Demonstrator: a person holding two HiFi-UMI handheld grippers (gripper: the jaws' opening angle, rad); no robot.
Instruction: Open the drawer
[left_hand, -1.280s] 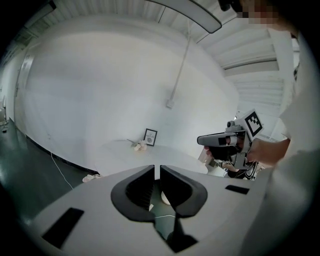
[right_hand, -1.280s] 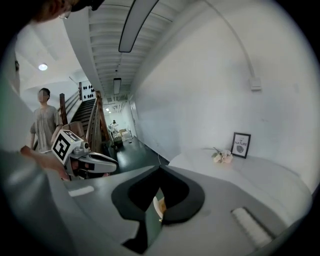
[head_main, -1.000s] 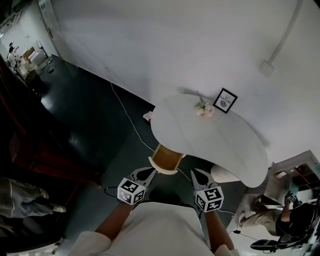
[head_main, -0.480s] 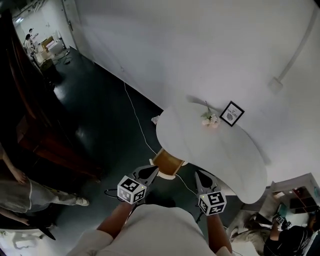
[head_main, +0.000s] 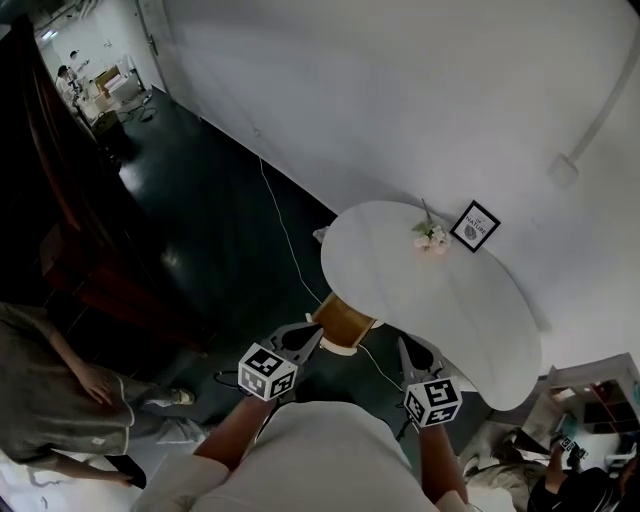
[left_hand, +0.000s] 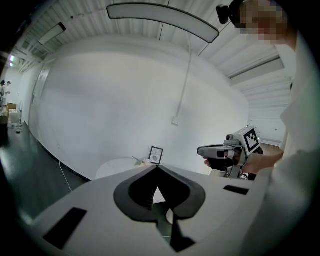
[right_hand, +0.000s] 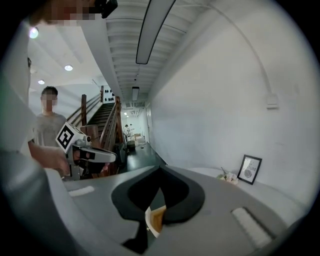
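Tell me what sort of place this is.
Probably a studio or showroom set: a bare white wall, a white table with a framed picture and flowers, and a staircase beyond.

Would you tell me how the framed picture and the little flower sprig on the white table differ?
The framed picture is dark-edged and square; the flower sprig is pale and irregular. The framed picture stands upright, while the flower sprig lies flat on the white table. Both sit side by side at its far end.
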